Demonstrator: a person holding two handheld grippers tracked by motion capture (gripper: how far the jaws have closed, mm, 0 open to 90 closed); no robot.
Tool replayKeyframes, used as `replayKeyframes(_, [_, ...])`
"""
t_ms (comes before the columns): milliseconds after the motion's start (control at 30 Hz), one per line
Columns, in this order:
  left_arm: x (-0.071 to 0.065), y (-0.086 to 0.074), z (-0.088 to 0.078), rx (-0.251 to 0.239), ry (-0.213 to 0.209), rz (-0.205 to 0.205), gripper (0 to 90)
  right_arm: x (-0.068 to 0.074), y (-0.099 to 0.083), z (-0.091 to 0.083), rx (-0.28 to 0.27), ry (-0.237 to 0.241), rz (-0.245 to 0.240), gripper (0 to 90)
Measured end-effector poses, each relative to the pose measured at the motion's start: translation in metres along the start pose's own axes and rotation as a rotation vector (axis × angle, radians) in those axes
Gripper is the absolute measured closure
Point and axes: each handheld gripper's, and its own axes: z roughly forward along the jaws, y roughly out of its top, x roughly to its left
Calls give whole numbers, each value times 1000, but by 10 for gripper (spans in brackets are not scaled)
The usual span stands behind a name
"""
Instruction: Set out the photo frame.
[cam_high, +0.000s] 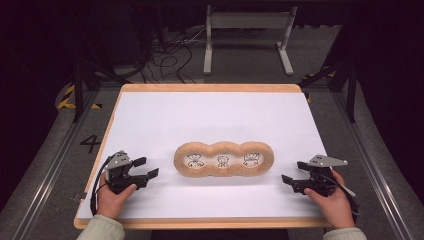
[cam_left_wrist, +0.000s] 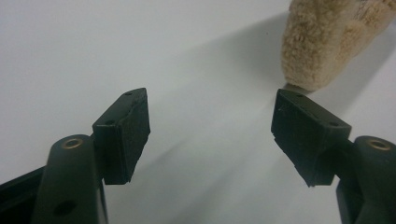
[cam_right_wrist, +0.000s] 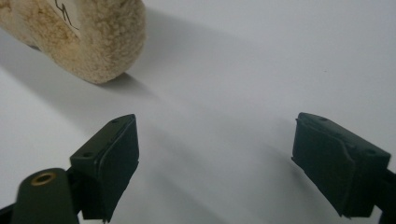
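Fuzzy tan three-holed frame on smooth white table

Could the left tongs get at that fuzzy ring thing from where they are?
Probably yes. The left tongs stand open, pointing at the fuzzy ring, with bare white table between them.

Lab-like test room: dark surroundings, loose floor cables, hazard tape, metal stand.

White worktop with wood trim, one fuzzy tan three-ring frame lying flat, centred left-right, closer to near edge.
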Motion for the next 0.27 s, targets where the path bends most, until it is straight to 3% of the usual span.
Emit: replayKeyframes(267, [-1, 1, 2, 14, 12, 17, 282, 1, 0, 1, 5, -3, -2, 155])
